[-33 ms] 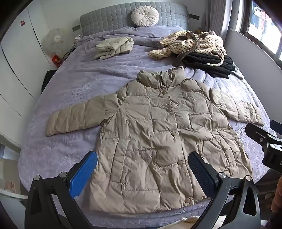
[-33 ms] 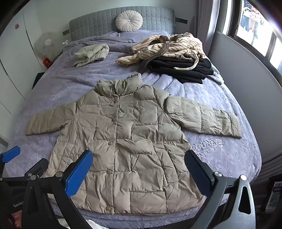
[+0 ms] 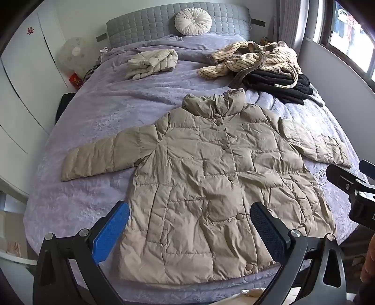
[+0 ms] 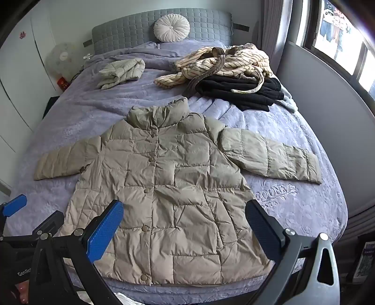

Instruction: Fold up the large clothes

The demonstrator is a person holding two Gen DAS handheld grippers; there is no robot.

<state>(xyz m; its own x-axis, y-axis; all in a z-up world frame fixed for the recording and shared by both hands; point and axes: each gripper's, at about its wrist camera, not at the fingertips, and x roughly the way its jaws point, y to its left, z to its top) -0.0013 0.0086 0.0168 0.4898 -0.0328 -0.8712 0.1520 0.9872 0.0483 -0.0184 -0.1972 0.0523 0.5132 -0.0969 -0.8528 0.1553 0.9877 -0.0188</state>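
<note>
A beige quilted puffer jacket [image 3: 211,176] [image 4: 175,187] lies flat and front up on the purple bedspread [image 3: 105,112], buttoned, collar toward the headboard, both sleeves spread sideways. My left gripper [image 3: 188,208] hovers open above the jacket's hem with nothing between its blue-padded fingers [image 3: 110,232]. My right gripper [image 4: 185,204] is likewise open over the lower part of the jacket, apart from the fabric. In the right wrist view, the left gripper's blue fingertip [image 4: 14,208] shows at the left edge.
A folded beige jacket [image 3: 152,62] lies at the bed's far left. A striped cream garment [image 3: 253,58] is piled on black clothes [image 3: 276,86] at the far right. A round cushion [image 3: 193,21] leans on the grey headboard. A fan [image 3: 73,52] and wardrobe stand left.
</note>
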